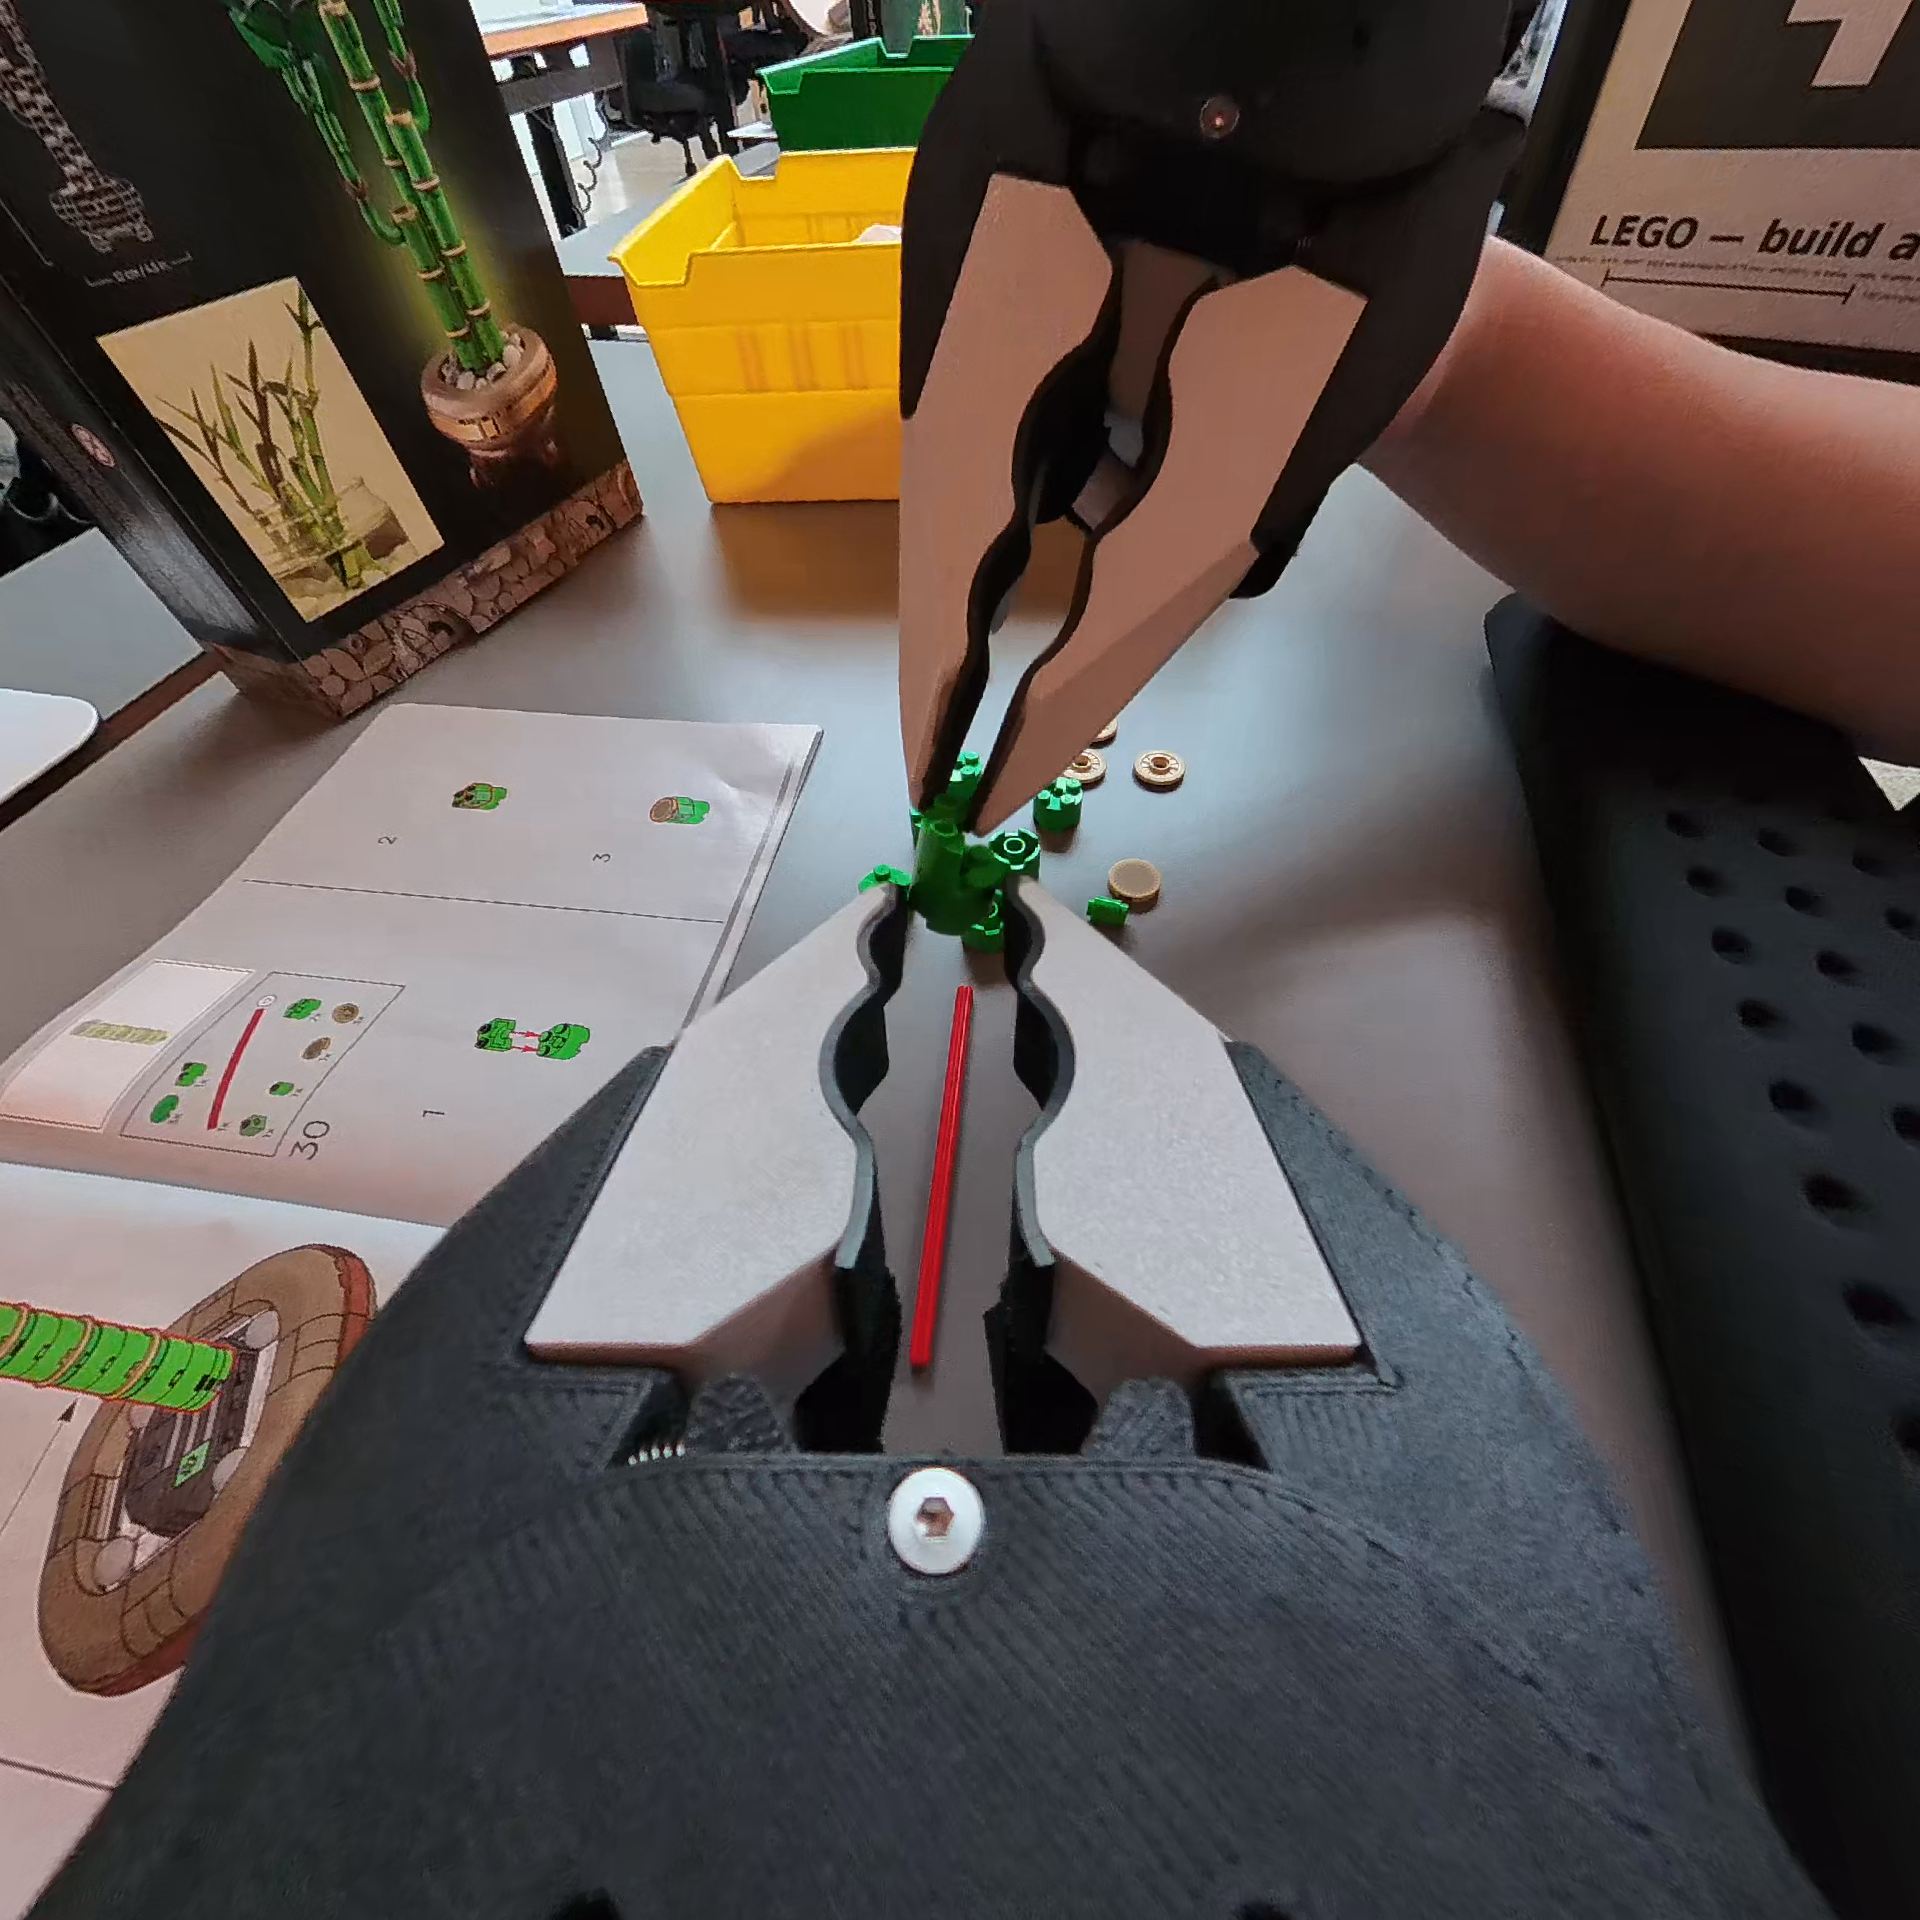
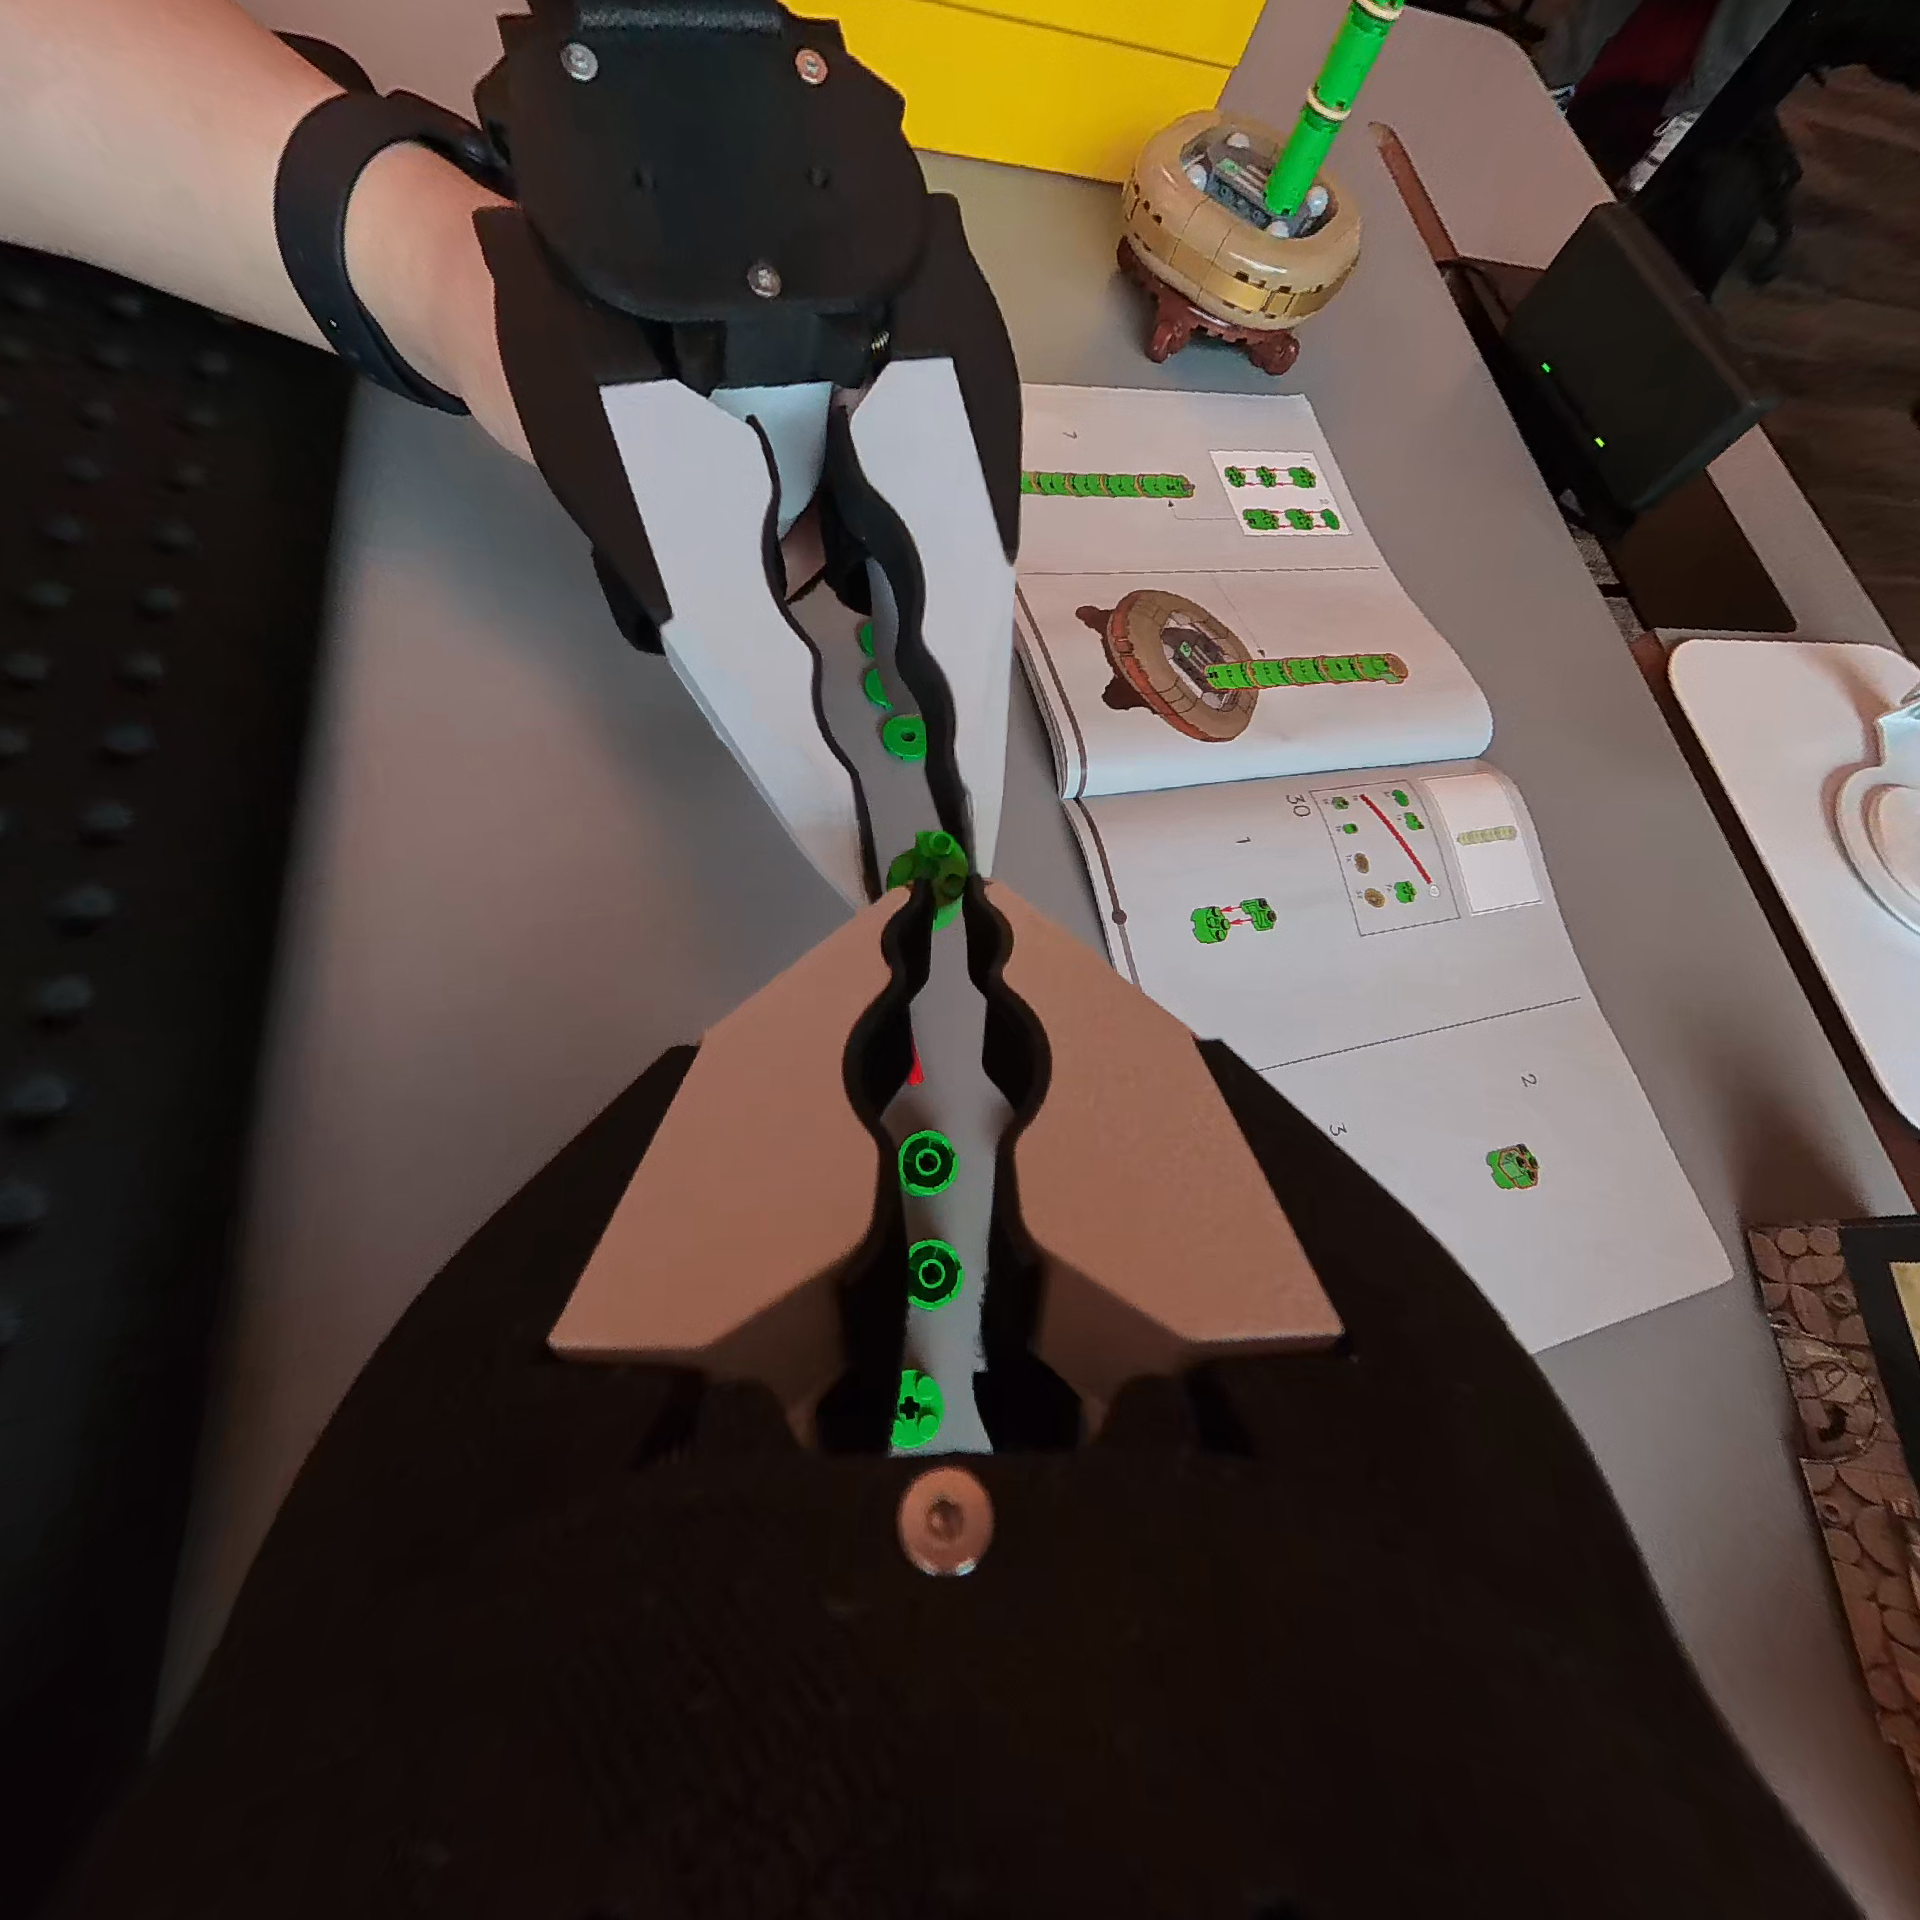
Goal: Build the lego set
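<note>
Booklet (image 1: 499, 935) left of left gripper (image 1: 951, 902): printed step numbers. White sign (image 1: 1745, 208) far right: bold lettering. Box (image 1: 260, 364) far left: small print.

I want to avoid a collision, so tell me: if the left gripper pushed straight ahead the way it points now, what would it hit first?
Probably the green brick stack at the left gripper's tips, with the right gripper just beyond, gripping its top.

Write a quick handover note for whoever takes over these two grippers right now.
Left gripper: shut on green brick stack, low over the table.
Right gripper: shut on the same stack from the far side.
Red rod lies under the left fingers; loose green rounds and tan tiles nearby.
Done: pot with one stalk.
Left: finish this stalk segment per the open booklet.
</note>
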Available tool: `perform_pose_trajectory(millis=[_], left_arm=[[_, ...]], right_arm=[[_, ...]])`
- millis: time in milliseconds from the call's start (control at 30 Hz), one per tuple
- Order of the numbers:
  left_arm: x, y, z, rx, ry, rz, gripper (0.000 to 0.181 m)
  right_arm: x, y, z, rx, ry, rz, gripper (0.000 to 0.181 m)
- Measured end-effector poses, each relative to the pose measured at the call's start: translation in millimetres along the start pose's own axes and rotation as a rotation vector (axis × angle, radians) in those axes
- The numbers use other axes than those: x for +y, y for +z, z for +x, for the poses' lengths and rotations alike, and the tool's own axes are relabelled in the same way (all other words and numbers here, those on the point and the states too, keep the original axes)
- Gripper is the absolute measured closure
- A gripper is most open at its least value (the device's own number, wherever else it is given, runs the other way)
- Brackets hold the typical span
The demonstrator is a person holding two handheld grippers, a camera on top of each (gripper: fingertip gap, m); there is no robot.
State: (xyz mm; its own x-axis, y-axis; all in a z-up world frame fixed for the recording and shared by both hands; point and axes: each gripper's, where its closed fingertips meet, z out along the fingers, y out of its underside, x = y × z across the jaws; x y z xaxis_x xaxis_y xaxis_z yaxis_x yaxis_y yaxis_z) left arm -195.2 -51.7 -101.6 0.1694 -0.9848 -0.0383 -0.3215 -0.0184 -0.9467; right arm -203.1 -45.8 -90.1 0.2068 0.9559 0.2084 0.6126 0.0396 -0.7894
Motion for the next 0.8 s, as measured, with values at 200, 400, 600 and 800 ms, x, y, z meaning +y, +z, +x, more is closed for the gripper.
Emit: perform_pose_trajectory(millis=[200, 400, 600, 800], left_arm=[[-0.8, -0.2, 0.4, -0.009, 0.020, -0.003, 0.166], [-0.1, 0.0, -0.5, -0.013, 0.012, -0.007, 0.165], [-1.0, -1.1, -1.1, -0.031, 0.054, -0.013, 0.166], [-0.7, 0.0, 1.0, -0.026, 0.066, -0.016, 0.163]], right_arm=[[-1.7, 0.9, -0.2, -0.002, 0.006, 0.009, 0.176], [-0.8, 2.1, 0.1, 0.000, 0.007, 0.005, 0.176], [-2.5, 2.1, -0.1, -0.002, 0.010, 0.015, 0.176], [-2.5, 1.8, 0.2, -0.003, 0.011, 0.019, 0.176]])
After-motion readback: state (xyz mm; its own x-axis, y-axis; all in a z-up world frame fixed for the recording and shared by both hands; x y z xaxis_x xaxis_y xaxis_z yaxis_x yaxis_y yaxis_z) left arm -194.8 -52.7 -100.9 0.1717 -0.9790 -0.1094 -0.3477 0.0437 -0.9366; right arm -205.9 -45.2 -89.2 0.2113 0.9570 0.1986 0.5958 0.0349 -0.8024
